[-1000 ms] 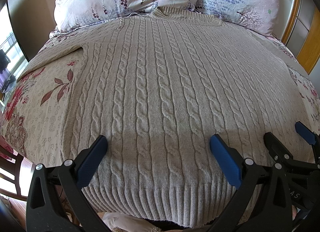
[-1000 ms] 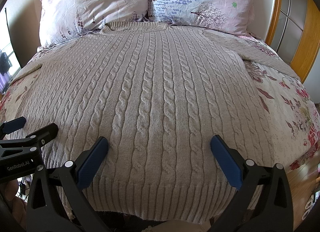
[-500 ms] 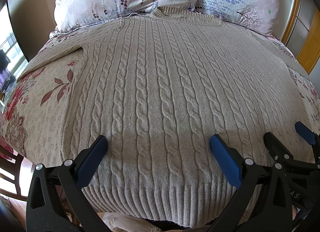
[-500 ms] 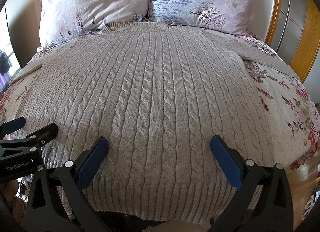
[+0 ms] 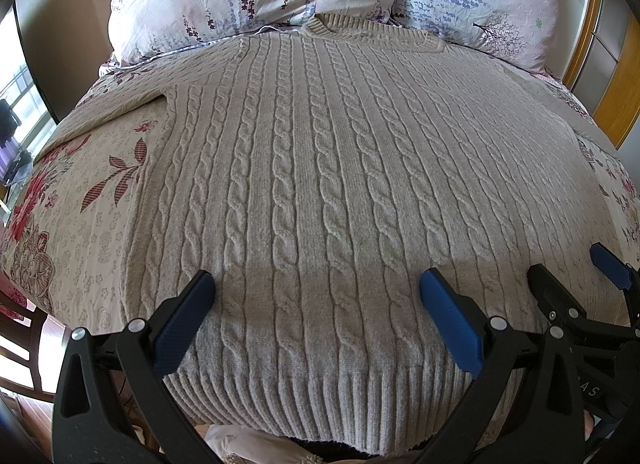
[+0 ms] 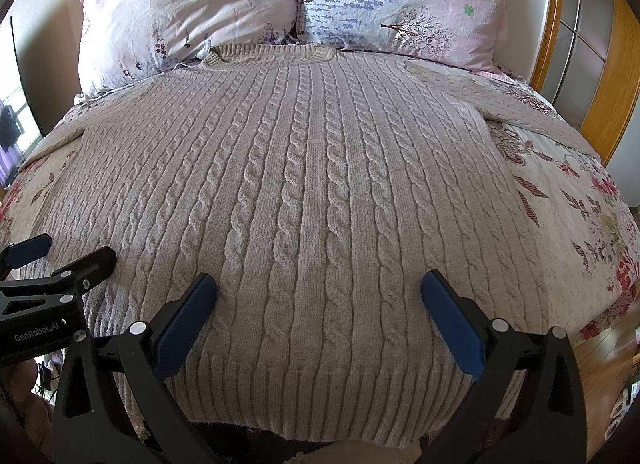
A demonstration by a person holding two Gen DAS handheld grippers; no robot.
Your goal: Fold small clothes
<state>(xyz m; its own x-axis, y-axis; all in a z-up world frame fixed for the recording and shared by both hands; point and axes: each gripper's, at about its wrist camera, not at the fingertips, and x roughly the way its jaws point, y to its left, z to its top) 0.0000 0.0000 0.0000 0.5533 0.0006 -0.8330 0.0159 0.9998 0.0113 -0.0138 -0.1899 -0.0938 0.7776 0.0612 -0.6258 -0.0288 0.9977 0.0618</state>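
A bed (image 5: 80, 200) with a floral sheet is filling the room, two pillows (image 6: 192, 4) leaning at its head. Both tongs are hovering side by side over the hem — the left gripper (image 5: 316, 320) and the right gripper (image 6: 320, 320) each spread wide, pinching nothing. The sweater (image 5: 320, 168) is lying flat, face up, collar toward the pillows, sleeves running out sideways. Folding seems not yet begun; next, I'd guess, each gripper is needing a sleeve or side edge to bring inward.
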